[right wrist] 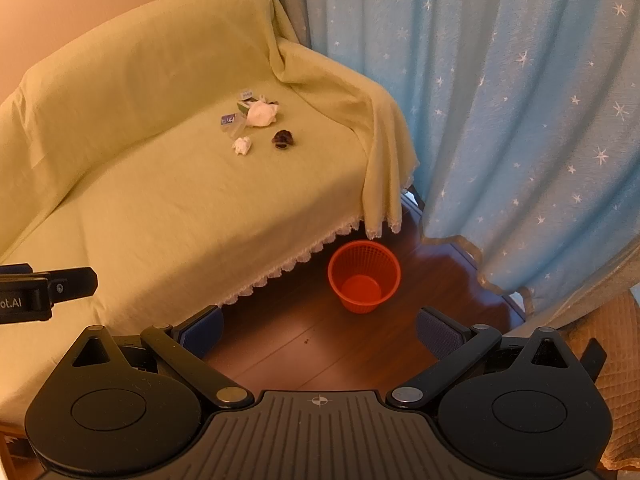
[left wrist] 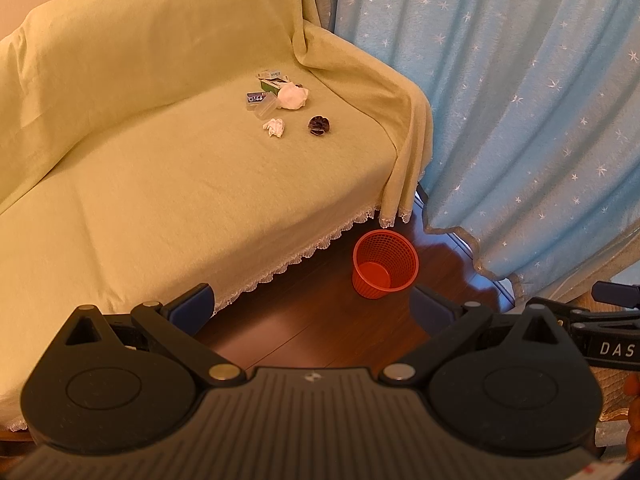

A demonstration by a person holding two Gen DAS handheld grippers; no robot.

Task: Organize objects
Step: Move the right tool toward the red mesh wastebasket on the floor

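Observation:
A small pile lies on the sofa seat near its right arm: a large crumpled white tissue (left wrist: pixel 293 96) (right wrist: pixel 262 114), a small tissue ball (left wrist: pixel 274 127) (right wrist: pixel 242 145), a dark crumpled wrapper (left wrist: pixel 319 124) (right wrist: pixel 283 138), a clear plastic case (left wrist: pixel 266 107) (right wrist: pixel 234 125) and small cartons (left wrist: pixel 272 80) (right wrist: pixel 246 98). An orange mesh wastebasket (left wrist: pixel 385 264) (right wrist: pixel 364 277) stands on the floor by the sofa's front corner with nothing in it. My left gripper (left wrist: pixel 312 308) and right gripper (right wrist: pixel 318 330) are both open, holding nothing, hovering over the floor well short of the sofa items.
The sofa (left wrist: pixel 140 184) wears a yellow-green cover with a lace hem. Blue star-patterned curtains (left wrist: pixel 520 100) hang at the right, reaching the dark wood floor (right wrist: pixel 304 344). The other gripper shows at the right edge of the left wrist view and the left edge of the right wrist view.

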